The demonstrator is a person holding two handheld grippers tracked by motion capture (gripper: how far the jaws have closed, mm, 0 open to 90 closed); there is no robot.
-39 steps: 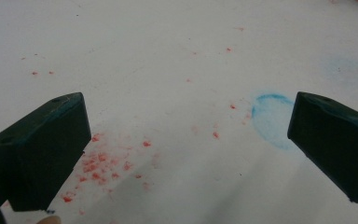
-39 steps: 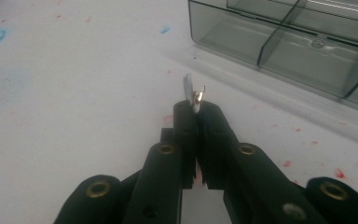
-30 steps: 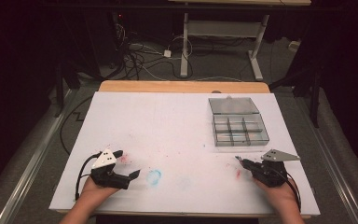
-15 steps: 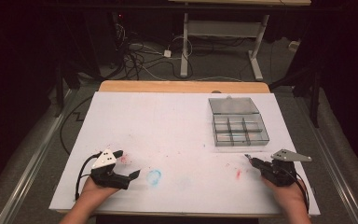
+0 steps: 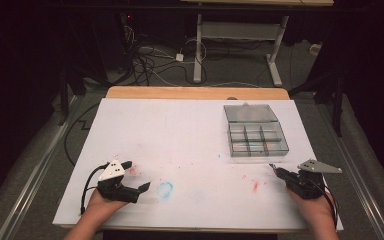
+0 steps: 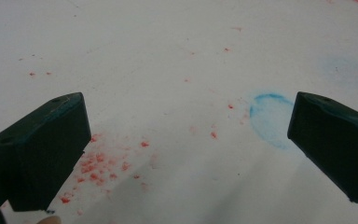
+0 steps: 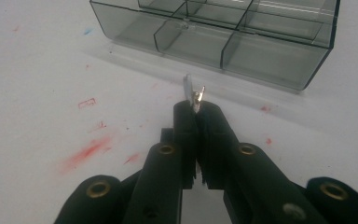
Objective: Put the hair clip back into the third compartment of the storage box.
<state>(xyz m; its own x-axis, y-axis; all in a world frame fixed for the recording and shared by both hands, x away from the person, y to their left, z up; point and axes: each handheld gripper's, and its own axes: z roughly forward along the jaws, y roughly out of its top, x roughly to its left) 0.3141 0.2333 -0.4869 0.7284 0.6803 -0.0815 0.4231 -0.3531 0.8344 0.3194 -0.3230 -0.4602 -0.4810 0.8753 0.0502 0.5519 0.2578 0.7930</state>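
Near the table's front right, my right gripper [image 5: 276, 170] is shut on a small silver metal piece [image 7: 193, 91] that sticks out past its tips. In the right gripper view, that gripper [image 7: 196, 111] points at the near wall of a clear smoky plastic compartment box [image 7: 223, 37], a short way in front of it. The box [image 5: 255, 132] lies open, its lid folded back and its compartments apparently empty. At the front left, my left gripper [image 5: 136, 175] rests open on the white table sheet [image 5: 180, 135]. Nothing is between the jaws of the left gripper [image 6: 186, 116].
A blue smudge [image 6: 270, 119] and red specks [image 6: 98, 165] mark the white sheet in front of the left gripper. A red smear [image 7: 86, 151] lies left of the right gripper. A wooden table edge [image 5: 195, 93] runs along the back, with cables and desk legs on the floor beyond.
My right gripper has shifted a little to the right along the front of the table, still shut on the metal piece. The left gripper has stayed put.
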